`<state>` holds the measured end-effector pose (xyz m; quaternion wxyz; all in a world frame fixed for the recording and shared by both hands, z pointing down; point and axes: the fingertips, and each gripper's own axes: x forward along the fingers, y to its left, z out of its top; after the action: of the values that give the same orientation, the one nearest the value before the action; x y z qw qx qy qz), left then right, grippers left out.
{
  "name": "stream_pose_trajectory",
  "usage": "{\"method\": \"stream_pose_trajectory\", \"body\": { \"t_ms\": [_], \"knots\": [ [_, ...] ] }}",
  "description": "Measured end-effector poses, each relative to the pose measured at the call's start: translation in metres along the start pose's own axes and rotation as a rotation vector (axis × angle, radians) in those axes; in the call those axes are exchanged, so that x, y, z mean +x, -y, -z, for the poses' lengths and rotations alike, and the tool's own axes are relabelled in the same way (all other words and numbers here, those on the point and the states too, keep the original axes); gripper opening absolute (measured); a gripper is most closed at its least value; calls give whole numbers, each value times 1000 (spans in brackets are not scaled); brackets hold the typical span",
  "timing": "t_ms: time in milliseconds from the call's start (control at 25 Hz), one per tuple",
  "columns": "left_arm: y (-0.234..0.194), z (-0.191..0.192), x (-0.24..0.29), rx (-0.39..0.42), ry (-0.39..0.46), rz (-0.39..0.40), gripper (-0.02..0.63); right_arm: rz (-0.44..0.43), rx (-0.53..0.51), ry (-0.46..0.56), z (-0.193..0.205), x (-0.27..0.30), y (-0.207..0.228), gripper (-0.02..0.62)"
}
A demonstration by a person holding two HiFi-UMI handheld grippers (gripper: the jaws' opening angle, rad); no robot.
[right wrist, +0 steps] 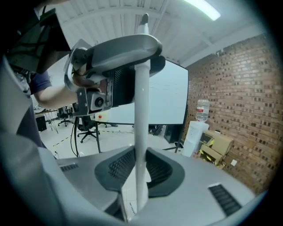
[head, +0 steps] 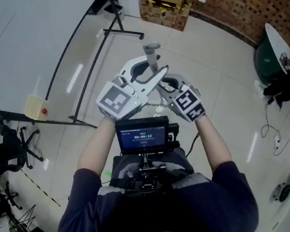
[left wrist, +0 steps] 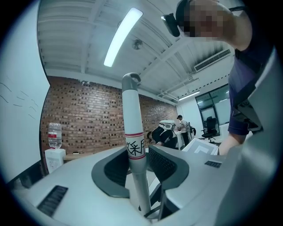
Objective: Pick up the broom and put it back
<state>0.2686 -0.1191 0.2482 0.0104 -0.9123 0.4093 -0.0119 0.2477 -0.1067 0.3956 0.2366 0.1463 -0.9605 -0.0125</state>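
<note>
Right tool grips the broom handle. Left tool stands slightly open around it, pads barely clear.

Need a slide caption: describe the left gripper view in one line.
Broom handle standing upright between the left gripper's jaws, brick wall and water dispenser behind.

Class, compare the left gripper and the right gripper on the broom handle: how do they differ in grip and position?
Grip: the right gripper clamps the broom handle; the left gripper has its jaws looser round it, it seems. Position: the left gripper sits higher, at the labelled band near the handle's capped end; the right gripper sits lower, on plain shaft. Both have that handle between their jaws.
</note>
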Motion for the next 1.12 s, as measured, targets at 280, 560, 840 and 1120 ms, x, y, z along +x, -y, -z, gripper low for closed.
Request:
{"method": "stream_pose_trajectory", "body": {
  "t_ms": [280, 560, 840, 1120],
  "knots": [
    [-12, 0, -68, -43, 32, 61, 92, 44, -21, -61, -21, 37, -47, 95],
    [-9, 6, -55, -47, 31, 114, 91, 93, 5, -98, -14, 35, -35, 95],
    [0, 10, -41, -71, 1, 123, 91, 146, 68, -116, -4, 17, -33, 94],
    [27, 11, -31, -103, 76, 229, 88, 186, 114, -121, 14, -6, -39, 94]
  ]
}}
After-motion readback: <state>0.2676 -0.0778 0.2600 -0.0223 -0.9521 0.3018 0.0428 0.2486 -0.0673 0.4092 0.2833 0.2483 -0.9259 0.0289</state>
